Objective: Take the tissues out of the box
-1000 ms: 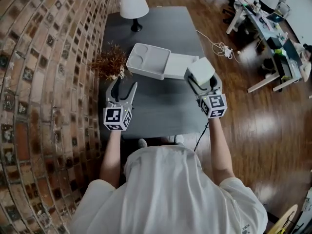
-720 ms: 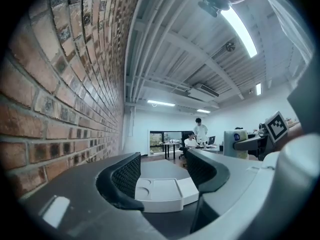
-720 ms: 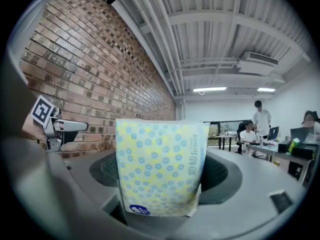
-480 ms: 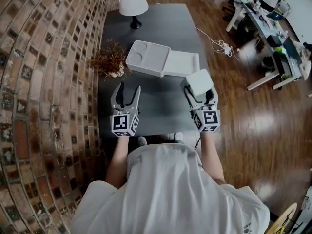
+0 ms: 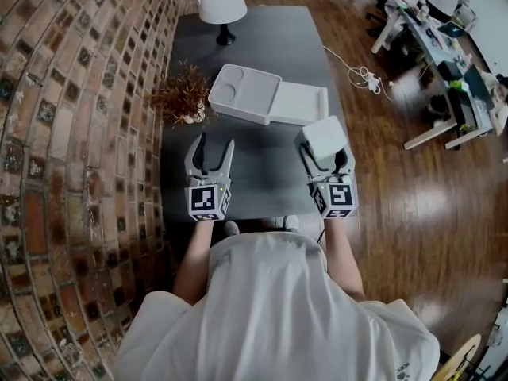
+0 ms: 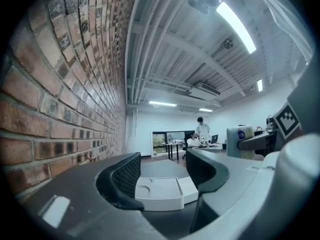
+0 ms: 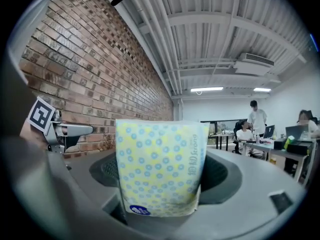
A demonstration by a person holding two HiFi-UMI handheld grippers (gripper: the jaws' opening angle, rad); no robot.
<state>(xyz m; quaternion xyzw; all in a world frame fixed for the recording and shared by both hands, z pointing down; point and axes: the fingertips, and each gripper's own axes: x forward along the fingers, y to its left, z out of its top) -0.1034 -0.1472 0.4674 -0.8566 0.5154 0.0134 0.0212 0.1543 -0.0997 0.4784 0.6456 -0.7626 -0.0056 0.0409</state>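
Tissue pack (image 7: 160, 166): soft crinkled film, yellow with blue dots, squarish. Clamped between right gripper (image 5: 324, 155) fingers, outside box (image 5: 254, 94), off its near-right corner. Box: white, rigid, rectangular, round recess, flap open to right. Left gripper (image 5: 214, 145) fingers wide apart, ribbed pads, nothing between, near-left of box. Desk (image 5: 262, 46) dark, matte, bare nearside of box. Dried sprig (image 5: 182, 94) just left of box, lamp (image 5: 221, 2) beyond.

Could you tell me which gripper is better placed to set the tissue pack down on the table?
Right. The right gripper is shut on the tissue pack, above the table. The left gripper is open and empty, so it would probably need a handover first.
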